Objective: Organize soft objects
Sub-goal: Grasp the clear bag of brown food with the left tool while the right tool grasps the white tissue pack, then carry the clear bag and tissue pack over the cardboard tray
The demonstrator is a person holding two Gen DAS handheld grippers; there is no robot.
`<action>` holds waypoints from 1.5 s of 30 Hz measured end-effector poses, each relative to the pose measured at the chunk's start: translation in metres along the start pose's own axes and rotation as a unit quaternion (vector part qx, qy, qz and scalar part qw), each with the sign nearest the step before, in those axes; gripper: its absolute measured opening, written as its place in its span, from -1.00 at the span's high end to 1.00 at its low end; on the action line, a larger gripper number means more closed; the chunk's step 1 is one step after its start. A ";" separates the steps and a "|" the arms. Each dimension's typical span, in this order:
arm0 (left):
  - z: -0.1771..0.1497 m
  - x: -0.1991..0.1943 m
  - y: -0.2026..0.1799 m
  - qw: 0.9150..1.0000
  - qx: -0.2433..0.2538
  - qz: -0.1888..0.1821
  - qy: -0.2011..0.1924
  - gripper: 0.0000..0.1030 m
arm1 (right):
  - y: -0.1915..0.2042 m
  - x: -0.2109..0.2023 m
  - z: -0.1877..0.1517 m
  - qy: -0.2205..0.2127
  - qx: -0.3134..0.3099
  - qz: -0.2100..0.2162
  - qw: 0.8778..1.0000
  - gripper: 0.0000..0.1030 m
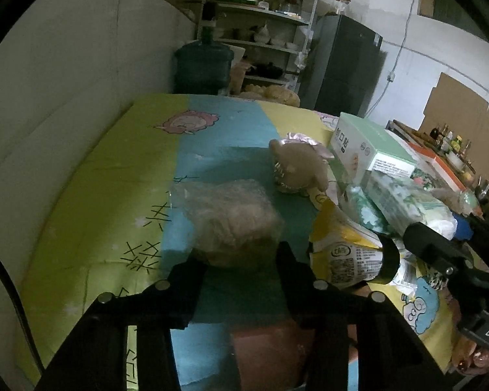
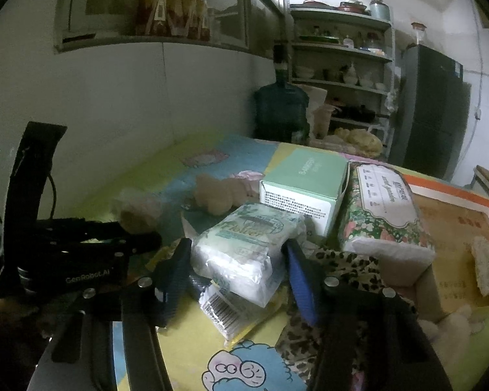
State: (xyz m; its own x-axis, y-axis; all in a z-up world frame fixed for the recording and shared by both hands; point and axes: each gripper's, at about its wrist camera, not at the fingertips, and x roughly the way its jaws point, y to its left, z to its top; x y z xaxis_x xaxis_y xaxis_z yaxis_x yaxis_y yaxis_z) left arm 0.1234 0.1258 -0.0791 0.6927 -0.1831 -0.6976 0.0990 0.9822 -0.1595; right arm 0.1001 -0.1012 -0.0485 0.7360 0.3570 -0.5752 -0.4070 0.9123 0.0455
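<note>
**Both grippers on soft packs at the near edge of the table**

While our right gripper (image 2: 236,260) straddles the white tissue pack (image 2: 247,251), its blue-faced fingers (image 2: 301,280) sit against the pack's two sides, closed on it. That pack lies at the near edge of the cartoon-print tablecloth (image 2: 185,352), on top of a flat wrapped packet with a barcode (image 2: 225,309).

Our left gripper (image 1: 241,260) has its black fingers (image 1: 288,260) on either side of a crumpled clear bag with something pale brown inside (image 1: 228,215). The bag rests on the blue stripe of the cloth, and the fingers meet its near end; we cannot tell whether they press it or only flank it.

Just beyond the bag lies a beige plush toy (image 1: 298,166) with a pink frill. To its right stands a mint-green box (image 1: 371,143), and beside that a floral tissue pack (image 2: 384,208). A yellow snack bag (image 1: 339,247) sits between the two grippers. A leopard-print cloth (image 2: 345,260) is spread under the right-hand pile, next to an orange-edged carton (image 2: 453,215).

Behind the table we see a water jug (image 1: 203,65), shelves (image 1: 267,16) and a dark fridge (image 1: 345,65).
</note>
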 end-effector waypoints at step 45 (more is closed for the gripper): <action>0.034 -0.085 -0.098 0.988 0.058 -0.060 -0.128 0.18 | -0.047 -0.093 0.012 -0.109 0.019 -0.019 0.994 -0.09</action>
State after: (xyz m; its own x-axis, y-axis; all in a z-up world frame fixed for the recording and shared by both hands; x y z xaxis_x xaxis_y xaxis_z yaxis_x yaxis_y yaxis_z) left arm 0.0787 0.0469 0.0195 0.8274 -0.2971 -0.4766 0.2627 0.9548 -0.1392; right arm 0.0574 -0.1750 0.0129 0.8518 0.3540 -0.3861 -0.3596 0.9312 0.0603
